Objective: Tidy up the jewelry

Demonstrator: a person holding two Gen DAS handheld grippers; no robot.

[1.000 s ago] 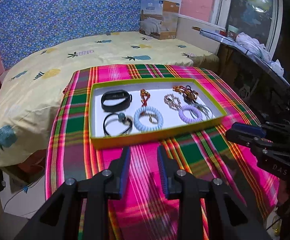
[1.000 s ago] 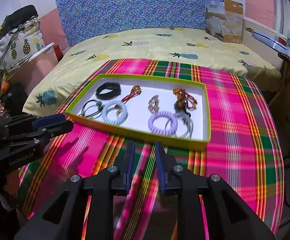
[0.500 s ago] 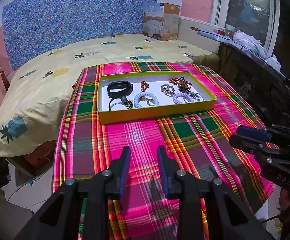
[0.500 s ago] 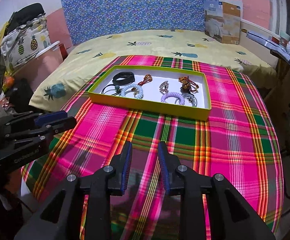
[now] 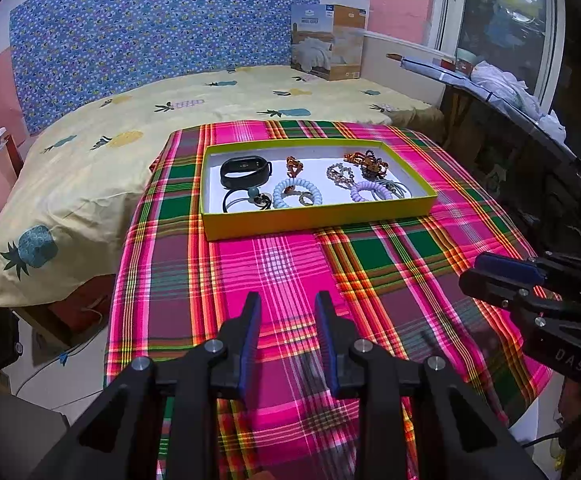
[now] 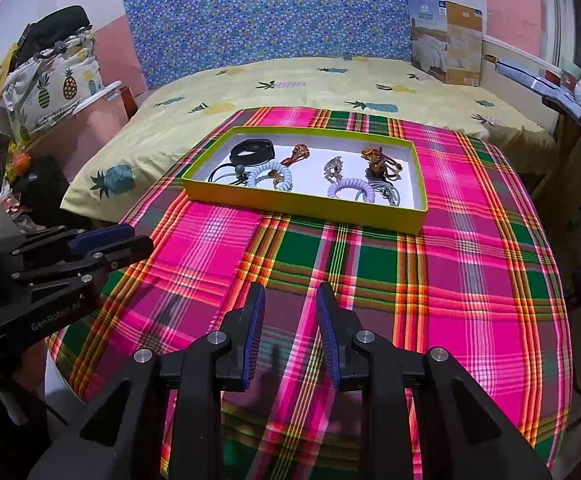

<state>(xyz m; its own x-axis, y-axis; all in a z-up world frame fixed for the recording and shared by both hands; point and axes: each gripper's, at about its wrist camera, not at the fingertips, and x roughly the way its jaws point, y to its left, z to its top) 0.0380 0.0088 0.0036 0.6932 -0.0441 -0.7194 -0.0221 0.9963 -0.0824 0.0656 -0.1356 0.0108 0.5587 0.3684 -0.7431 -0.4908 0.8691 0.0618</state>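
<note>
Bedroom seen: bed (image 5: pixel 218 100) with pineapple sheet, blue headboard (image 5: pixel 150 36) behind. Plaid cloth (image 5: pixel 274 264) spread over table at bed's foot. Green tray (image 5: pixel 314 220) set on far part of cloth; jewelry kept inside: black band (image 5: pixel 245 170), blue coil (image 5: pixel 297 197), purple coil (image 5: pixel 370 191), black ties (image 5: pixel 242 202), beaded pieces (image 5: pixel 366 162). Left gripper (image 5: pixel 286 332) held over near cloth, fingers parted narrowly, nothing gripped. Right gripper (image 6: pixel 290 324) likewise parted, empty, well apart from tray.
</note>
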